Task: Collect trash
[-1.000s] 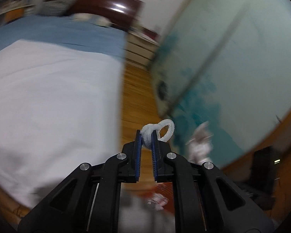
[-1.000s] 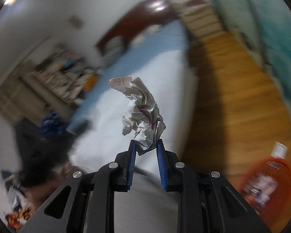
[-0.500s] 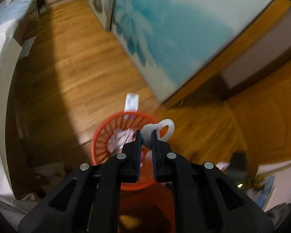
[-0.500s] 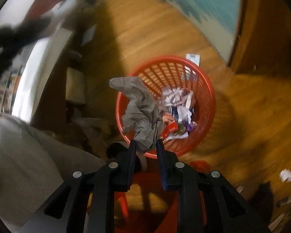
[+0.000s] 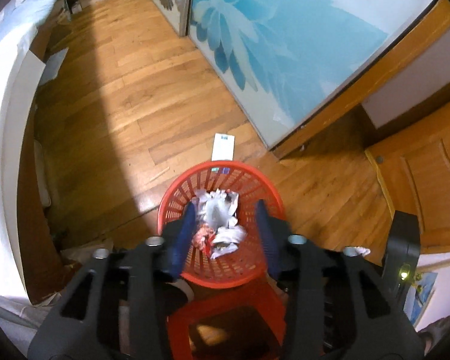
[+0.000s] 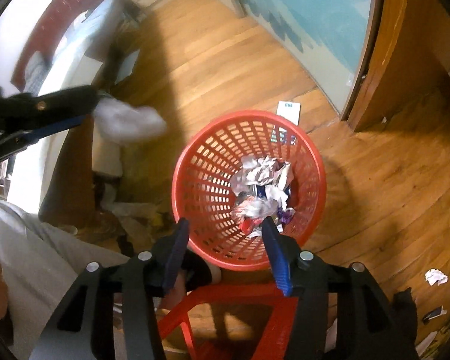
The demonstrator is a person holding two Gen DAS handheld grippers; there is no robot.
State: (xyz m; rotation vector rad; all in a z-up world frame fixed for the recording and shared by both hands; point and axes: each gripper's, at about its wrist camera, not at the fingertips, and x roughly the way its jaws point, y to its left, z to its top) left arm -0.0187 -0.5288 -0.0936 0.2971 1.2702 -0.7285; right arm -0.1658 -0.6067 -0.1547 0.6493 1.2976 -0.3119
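A red mesh basket (image 5: 195, 177) (image 6: 192, 150) stands on the wooden floor, holding crumpled paper and wrappers (image 5: 216, 213) (image 6: 264, 171). My left gripper (image 5: 225, 210) hangs over it pointing down, its jaws opening and blurred, with nothing between them in the left wrist view. In the right wrist view the left gripper's fingers (image 6: 60, 111) show at the left, and a blurred white piece (image 6: 129, 123) is just off their tips. My right gripper (image 6: 224, 223) is above the basket's near rim, its jaws opening and empty.
A red stool (image 5: 225, 309) (image 6: 225, 297) is right under the grippers. A white card (image 5: 223, 147) lies beyond the basket, and a paper ball (image 6: 436, 277) lies at the right. The bed (image 5: 3, 90) runs along the left. A person's trouser leg (image 6: 39, 255) is at lower left.
Both grippers swung from facing the bed down to over the basket. Both jaws have opened. The crumpled paper has left the right gripper and the white loop has left the left.
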